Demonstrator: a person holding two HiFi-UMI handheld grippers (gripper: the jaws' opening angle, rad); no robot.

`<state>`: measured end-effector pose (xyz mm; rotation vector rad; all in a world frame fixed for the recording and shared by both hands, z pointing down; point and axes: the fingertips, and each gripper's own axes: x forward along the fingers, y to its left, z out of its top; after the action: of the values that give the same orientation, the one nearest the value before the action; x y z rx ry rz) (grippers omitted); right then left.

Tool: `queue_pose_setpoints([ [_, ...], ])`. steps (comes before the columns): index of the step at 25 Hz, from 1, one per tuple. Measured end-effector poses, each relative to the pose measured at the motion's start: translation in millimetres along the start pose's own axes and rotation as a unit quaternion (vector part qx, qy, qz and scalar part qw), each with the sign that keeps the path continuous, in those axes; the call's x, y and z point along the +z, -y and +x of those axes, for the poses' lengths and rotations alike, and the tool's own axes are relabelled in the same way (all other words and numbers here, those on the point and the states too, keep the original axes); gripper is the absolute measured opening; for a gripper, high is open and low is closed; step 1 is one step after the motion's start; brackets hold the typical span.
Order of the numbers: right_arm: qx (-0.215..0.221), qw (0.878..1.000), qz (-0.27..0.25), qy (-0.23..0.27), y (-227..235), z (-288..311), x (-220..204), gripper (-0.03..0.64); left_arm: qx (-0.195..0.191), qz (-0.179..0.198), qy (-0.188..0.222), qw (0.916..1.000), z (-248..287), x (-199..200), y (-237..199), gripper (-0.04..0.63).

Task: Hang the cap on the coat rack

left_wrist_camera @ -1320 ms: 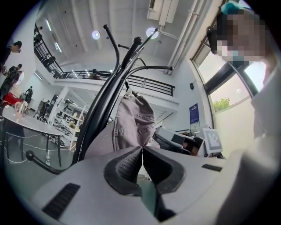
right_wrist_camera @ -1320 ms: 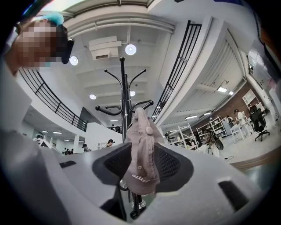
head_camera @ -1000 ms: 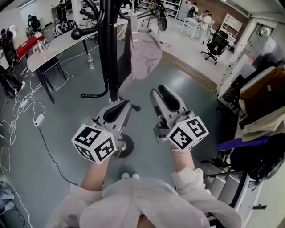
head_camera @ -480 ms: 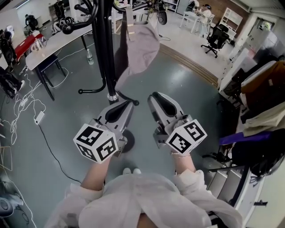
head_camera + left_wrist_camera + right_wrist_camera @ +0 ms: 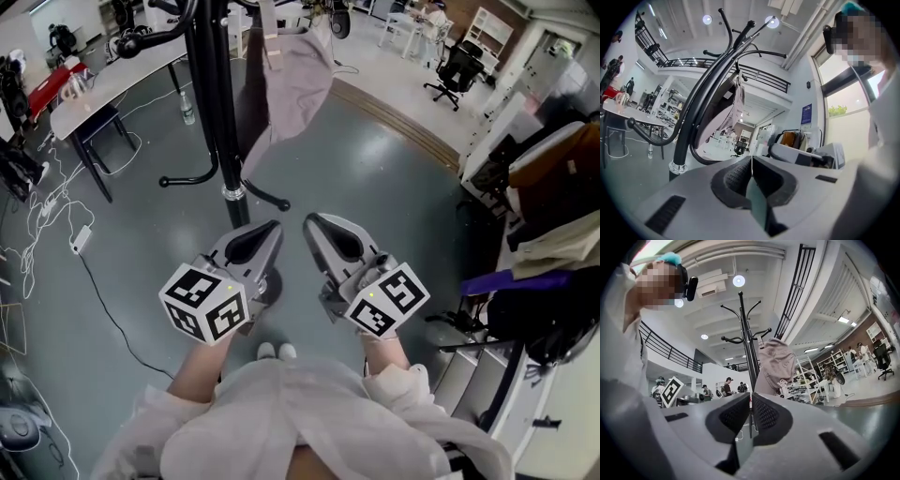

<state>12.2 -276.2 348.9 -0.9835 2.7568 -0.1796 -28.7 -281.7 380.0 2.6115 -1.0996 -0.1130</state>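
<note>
The cap (image 5: 300, 84) hung on the coat rack (image 5: 208, 112), beyond the empty fingers. The left gripper (image 5: 272, 227) was pressed together and the right gripper (image 5: 309, 221) had just been closing. Backing away gently looked wise.

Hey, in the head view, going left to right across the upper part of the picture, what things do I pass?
white table → coat rack → cap → black office chair
</note>
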Motion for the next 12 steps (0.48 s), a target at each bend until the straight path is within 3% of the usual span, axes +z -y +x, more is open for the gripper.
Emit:
queue_pose_setpoints([
  [12,-0.014,0.999,0.022,-0.024,-2,-5,-26,0.011,0.010,-0.014,-0.010,0.9998,-6,-18,-6,0.017],
])
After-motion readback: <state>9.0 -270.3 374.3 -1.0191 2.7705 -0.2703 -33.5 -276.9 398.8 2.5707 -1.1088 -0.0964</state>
